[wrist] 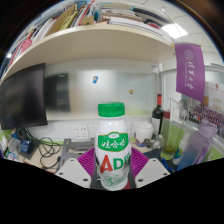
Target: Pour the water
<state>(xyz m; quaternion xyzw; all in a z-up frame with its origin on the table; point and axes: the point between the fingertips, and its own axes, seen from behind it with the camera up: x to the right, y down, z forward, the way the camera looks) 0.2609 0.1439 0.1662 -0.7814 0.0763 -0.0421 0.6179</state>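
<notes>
Between two fingers (pixel 111 176), one bottle (pixel 112 146)

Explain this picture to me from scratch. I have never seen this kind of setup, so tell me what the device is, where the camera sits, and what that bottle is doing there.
There is no robot arm here. A person carries a hand-held gripper with two fingers, and the camera rides on it, looking forward along the fingers through a very wide lens. That is why the room curves.

Right in front stands a white bottle with a green cap and a green and red label. Its base sits between the fingers; purple pads on their inner faces show beside it. Whether the fingers actually press on the bottle I cannot tell.

Behind it is a cluttered desk: a dark monitor, a tangle of cables, a dark glass bottle and a clear plastic bottle. A shelf with books runs overhead.

The job is pouring water.
</notes>
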